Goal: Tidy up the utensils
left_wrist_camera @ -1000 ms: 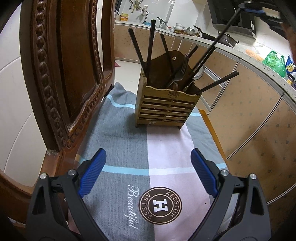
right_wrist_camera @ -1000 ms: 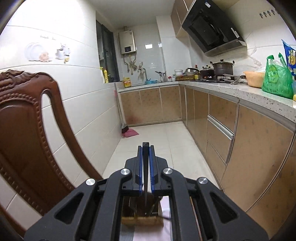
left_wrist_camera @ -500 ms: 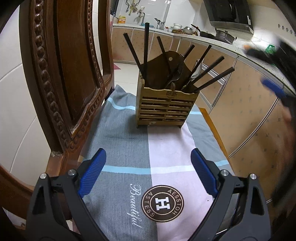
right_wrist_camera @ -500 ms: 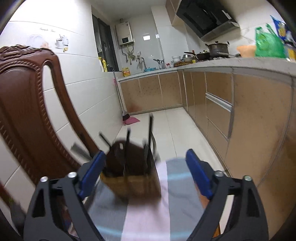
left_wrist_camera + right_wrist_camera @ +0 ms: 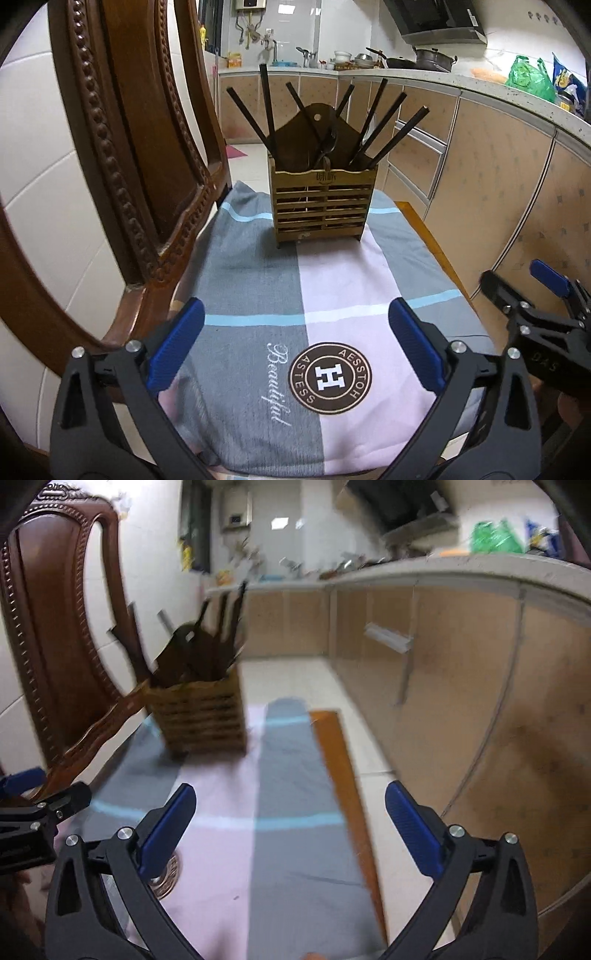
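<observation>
A slatted wooden utensil holder (image 5: 323,201) stands upright on a grey and pink cloth (image 5: 251,266) at the far end of a chair seat. Several black chopsticks (image 5: 266,107) and a dark fork (image 5: 327,142) stick out of it. My left gripper (image 5: 295,325) hovers over the near part of the cloth, its jaws opening with nothing between them. My right gripper (image 5: 290,805) is low over the cloth's right side, jaws also opening and empty. It shows at the right edge of the left wrist view (image 5: 517,280). The holder (image 5: 199,712) looks blurred in the right wrist view.
A carved wooden chair back (image 5: 129,129) rises along the left of the cloth. The seat's bare wooden edge (image 5: 340,768) runs along the right. Kitchen cabinets (image 5: 498,184) under a counter stand further right, with tiled floor between.
My right gripper let go of a black chopstick into the holder, opened wide and dropped down to the seat's right side. My left gripper shifted slightly and rolled a little.
</observation>
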`<state>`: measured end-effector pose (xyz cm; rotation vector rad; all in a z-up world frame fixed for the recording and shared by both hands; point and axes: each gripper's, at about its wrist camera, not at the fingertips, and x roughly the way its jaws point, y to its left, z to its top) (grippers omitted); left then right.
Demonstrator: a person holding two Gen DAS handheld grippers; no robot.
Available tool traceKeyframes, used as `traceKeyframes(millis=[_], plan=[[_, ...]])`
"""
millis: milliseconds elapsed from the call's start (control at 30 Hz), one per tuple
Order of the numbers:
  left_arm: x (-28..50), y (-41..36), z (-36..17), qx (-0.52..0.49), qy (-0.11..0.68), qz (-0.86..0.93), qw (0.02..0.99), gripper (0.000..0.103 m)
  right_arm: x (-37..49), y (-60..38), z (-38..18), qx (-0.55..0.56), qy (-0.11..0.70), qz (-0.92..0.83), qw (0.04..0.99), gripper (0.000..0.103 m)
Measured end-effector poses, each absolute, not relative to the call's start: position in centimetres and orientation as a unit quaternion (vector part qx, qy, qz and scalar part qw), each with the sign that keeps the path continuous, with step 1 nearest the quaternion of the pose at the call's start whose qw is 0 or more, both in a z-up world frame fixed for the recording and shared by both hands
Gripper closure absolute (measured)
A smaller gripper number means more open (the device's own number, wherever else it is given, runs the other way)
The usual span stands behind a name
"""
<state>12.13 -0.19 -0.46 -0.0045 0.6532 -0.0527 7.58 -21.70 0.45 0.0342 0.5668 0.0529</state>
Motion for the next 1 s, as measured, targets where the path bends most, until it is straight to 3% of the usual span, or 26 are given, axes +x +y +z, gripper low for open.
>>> traceKeyframes(millis=[1000], plan=[[13.1, -0.1, -1.1, 0.0, 0.324, 0.013, 0.946, 0.004, 8.2, -20.7, 0.0, 0.028, 0.311, 0.035, 0.949, 0.003]])
